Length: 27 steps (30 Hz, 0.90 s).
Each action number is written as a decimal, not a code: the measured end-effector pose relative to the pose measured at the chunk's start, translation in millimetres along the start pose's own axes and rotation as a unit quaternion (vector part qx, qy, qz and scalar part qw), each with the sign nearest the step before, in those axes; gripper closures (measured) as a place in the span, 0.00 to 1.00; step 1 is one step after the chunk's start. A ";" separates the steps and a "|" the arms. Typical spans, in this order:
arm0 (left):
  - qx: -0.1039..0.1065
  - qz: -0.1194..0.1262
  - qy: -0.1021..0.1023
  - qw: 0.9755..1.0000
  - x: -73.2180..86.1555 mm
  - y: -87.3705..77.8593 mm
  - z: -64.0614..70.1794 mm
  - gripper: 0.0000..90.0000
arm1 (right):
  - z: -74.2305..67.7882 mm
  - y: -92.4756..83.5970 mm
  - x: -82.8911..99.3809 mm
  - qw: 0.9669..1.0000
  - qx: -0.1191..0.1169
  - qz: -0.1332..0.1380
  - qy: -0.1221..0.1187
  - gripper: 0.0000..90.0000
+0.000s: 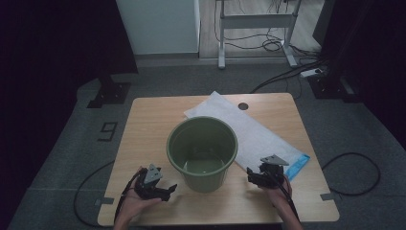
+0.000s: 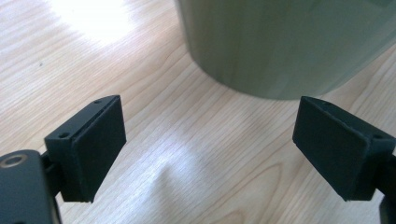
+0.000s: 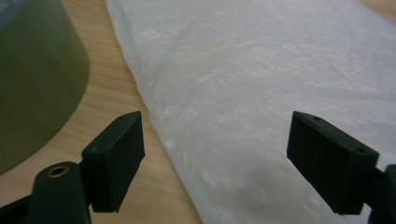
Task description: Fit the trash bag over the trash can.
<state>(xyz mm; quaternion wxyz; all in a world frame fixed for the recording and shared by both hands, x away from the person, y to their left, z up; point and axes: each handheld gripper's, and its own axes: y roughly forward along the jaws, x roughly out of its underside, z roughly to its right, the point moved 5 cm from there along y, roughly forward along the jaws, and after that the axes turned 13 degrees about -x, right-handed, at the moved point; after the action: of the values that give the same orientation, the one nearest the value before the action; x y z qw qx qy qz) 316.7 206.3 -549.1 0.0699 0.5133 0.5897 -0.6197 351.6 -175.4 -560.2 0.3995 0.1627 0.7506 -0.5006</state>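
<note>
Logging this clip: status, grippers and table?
Left gripper open, empty, beside green bucket. Right gripper open, empty, over white plastic bag. Bucket upright, untouched. Nothing in the way.

smooth green plastic bucket point(image 1: 202, 152), pale wood-grain table point(image 1: 143, 139), crinkly white plastic bag point(image 1: 261, 136).

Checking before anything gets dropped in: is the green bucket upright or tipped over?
Upright. The green bucket stands on its base on the table, open mouth up.

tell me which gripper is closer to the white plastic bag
Right. The right gripper hovers open over the white bag's near end; the left gripper sits beyond the green bucket.
</note>
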 end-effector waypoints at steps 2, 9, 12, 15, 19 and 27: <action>0.000 -0.001 -0.007 1.000 2.6 -0.1 -3.3 0.10 | -0.2 12.6 -2.7 1.000 0.008 -0.016 -0.001 0.25; -0.005 -0.005 -0.023 1.000 8.2 -2.1 -11.5 0.11 | 9.1 24.2 4.2 0.999 0.018 -0.043 0.007 0.52; -0.005 -0.007 -0.025 1.000 9.6 -2.4 -11.3 0.12 | 13.8 16.5 8.5 0.999 0.024 -0.043 0.011 0.57; -0.006 -0.008 -0.026 1.000 10.5 -4.0 -10.7 0.12 | 23.9 2.6 18.3 0.998 0.041 -0.027 0.028 0.67; -0.006 -0.009 -0.032 0.999 13.4 -6.4 -12.4 0.12 | 33.6 -19.4 34.3 0.998 0.048 -0.026 0.035 0.64; -0.003 -0.007 -0.044 0.999 15.2 -8.3 -14.9 0.12 | 47.9 -64.1 67.3 0.997 0.065 -0.028 0.042 0.53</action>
<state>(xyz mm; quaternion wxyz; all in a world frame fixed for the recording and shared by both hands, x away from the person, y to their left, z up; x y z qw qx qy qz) 312.2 228.5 -551.2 0.0929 0.4812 0.5913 -0.6405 289.0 -256.7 -580.4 0.3420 0.1881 0.7368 -0.5520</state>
